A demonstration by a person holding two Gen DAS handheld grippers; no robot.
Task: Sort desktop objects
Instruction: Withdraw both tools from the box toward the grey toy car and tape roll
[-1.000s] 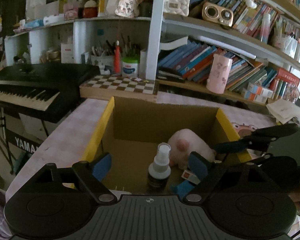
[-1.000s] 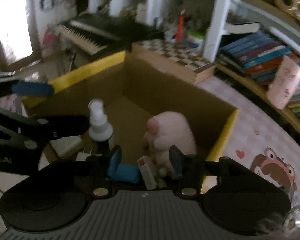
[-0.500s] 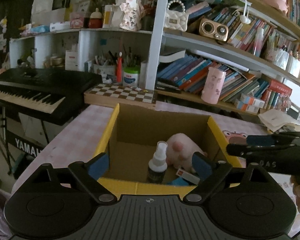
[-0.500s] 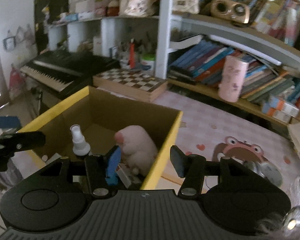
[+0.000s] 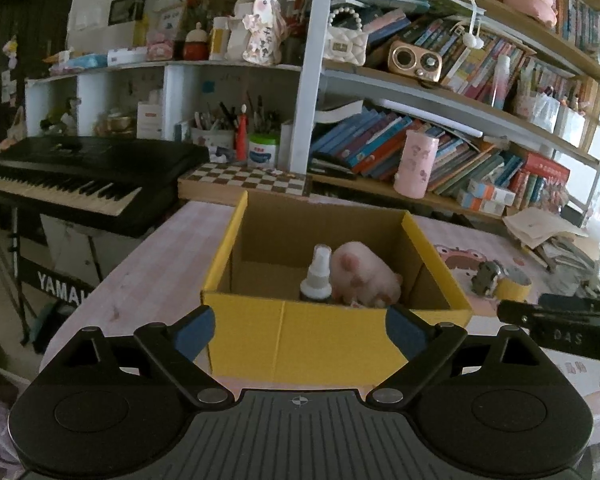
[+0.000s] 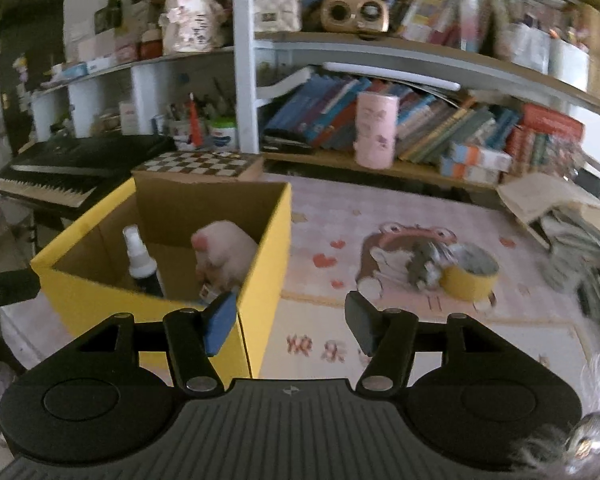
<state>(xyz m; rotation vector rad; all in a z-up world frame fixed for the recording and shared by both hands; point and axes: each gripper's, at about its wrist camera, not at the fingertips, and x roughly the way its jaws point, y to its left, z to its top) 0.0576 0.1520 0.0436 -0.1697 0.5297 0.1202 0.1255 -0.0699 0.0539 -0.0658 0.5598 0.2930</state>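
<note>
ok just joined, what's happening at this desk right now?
A person is sorting desk clutter into a yellow cardboard box with a handheld gripper in each hand. The box already holds a small spray bottle, a pink plush toy and a small carton that is mostly hidden. Both grippers are empty: the left gripper is open in front of the box, and the right gripper has just been opening, aimed toward the yellow tape roll and a small grey object on the desk mat.

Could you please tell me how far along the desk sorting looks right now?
Done: a spray bottle and pink plush toy sit inside the yellow box. In hand: nothing; both the left gripper and right gripper are empty. Left: the tape roll and grey item on the mat.
</note>
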